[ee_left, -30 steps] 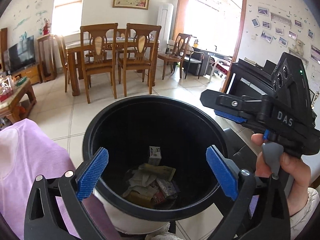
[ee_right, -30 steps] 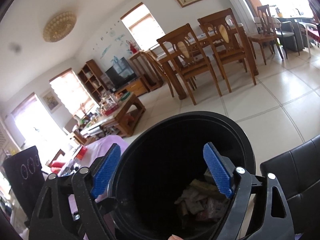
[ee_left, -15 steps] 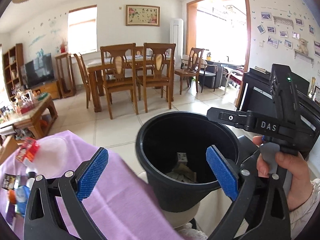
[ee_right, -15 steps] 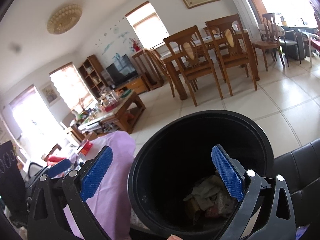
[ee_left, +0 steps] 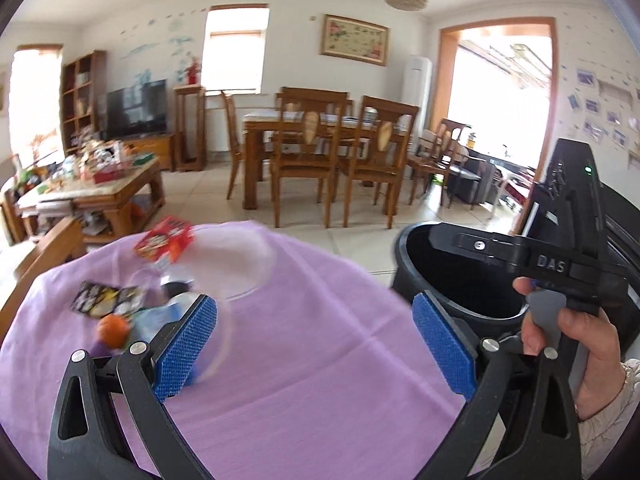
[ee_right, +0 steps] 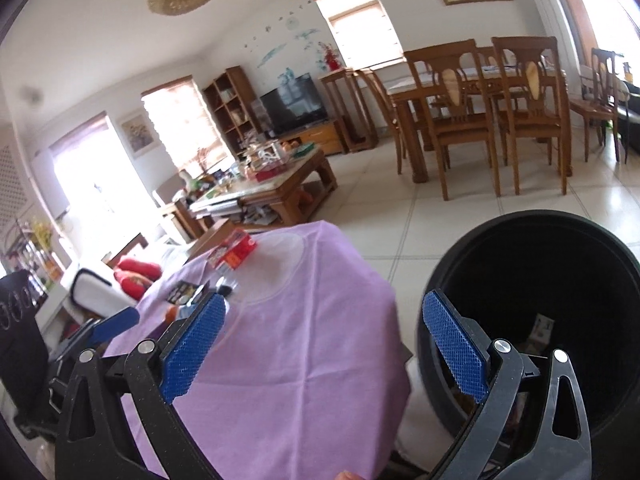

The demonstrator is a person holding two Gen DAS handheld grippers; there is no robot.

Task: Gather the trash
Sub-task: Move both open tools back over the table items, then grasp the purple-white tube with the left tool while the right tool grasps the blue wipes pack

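While both tools hang over the table draped in a lilac cloth, nothing sits between their blue pads. The left gripper is spread wide and empty above the cloth, and the right gripper is just as wide apart and empty, one finger over the cloth and the other over the round black plastic bin. That bin stands just beside the table's right edge, with crumpled wrappers and a small white carton lying in its bottom. On the far left part of the cloth lie the remaining scraps: a red snack packet, a black and yellow wrapper, a small orange ball-like thing and what may be a clear plastic piece, too blurred to be sure. A bare hand holds the right tool's black handle near the bin.
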